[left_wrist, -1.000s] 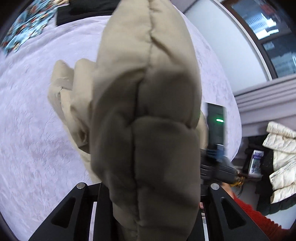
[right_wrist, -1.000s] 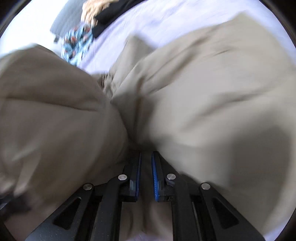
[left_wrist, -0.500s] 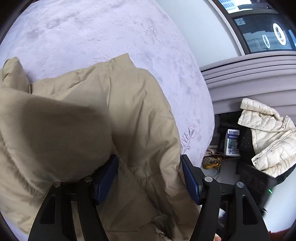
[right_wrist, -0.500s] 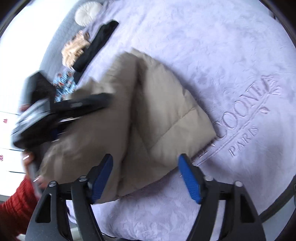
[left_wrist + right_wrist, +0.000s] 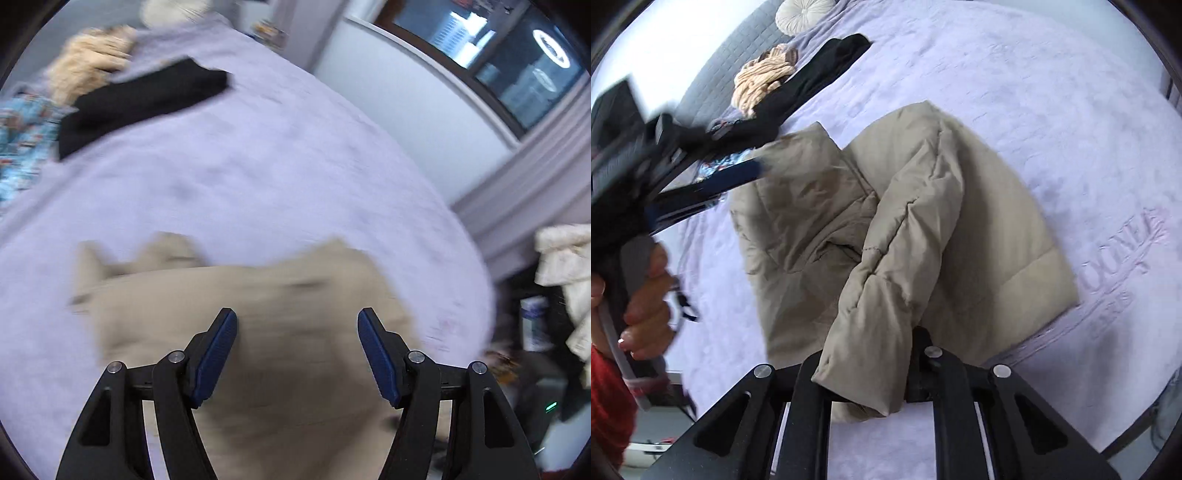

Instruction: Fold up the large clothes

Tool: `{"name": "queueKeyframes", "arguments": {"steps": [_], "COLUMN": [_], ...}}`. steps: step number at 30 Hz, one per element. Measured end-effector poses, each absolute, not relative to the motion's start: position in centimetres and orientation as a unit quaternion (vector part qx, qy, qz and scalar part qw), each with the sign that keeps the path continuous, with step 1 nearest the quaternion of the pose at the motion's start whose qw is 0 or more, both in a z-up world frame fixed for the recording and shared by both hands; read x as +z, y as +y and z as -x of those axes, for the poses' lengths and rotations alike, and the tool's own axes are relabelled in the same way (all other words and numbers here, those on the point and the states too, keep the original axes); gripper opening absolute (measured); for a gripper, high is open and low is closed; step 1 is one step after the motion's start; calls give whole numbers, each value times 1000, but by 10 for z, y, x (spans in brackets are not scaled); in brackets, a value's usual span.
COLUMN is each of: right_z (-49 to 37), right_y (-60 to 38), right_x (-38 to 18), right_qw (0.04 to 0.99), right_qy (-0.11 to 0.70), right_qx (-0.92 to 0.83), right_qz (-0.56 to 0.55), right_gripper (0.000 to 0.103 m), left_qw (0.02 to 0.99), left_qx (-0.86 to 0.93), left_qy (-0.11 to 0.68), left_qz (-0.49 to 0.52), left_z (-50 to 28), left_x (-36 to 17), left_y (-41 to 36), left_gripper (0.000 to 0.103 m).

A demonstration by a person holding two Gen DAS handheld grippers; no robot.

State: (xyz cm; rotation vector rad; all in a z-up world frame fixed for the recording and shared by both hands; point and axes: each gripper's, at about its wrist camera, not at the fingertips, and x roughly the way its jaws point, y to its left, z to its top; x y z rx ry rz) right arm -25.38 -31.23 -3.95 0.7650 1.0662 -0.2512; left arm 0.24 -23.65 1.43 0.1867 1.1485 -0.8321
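While the beige puffer jacket (image 5: 923, 221) lies half-folded near the bed's (image 5: 1052, 92) foot edge, the right gripper (image 5: 864, 373) is closing, pinching its cuff; the left gripper (image 5: 297, 350) hovers spread. Soft, bulky, light: hold quilted seams.

Looks like I'm in somebody's bedroom: big lavender bedspread (image 5: 1015, 74), round cushion (image 5: 803, 14) by the padded headboard (image 5: 713, 85), clothes lying around, dark window (image 5: 517, 62).

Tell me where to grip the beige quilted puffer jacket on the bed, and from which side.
I would grip the beige quilted puffer jacket at its hem corner, coming from the near side: that corner lies flat and uncovered, while the middle is bulky under the folded sleeve.
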Motion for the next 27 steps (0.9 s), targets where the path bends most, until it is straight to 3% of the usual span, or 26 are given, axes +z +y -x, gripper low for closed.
{"name": "queueKeyframes", "arguments": {"steps": [5, 12, 20, 23, 27], "right_z": [278, 294, 291, 293, 308], "right_y": [-328, -379, -438, -447, -441], "right_x": [-56, -71, -119, -100, -34], "right_qw": [769, 765, 726, 725, 784], "right_qy": [509, 507, 484, 485, 450], "right_qx": [-140, -181, -162, -168, -209], "right_qz": [-361, -352, -461, -459, -371], "right_gripper": [13, 13, 19, 28, 28], "left_qw": [774, 777, 777, 778, 782], "left_qx": [-307, -325, -301, -301, -293], "left_qy": [539, 522, 533, 528, 524], "left_qz": [-126, -136, -149, -159, -164], "left_z": [-27, -13, -17, -14, -11], "left_x": [-39, -82, -99, -99, -99], "left_y": [-211, -294, -327, -325, -324], "left_gripper": [68, 68, 68, 69, 70]}}
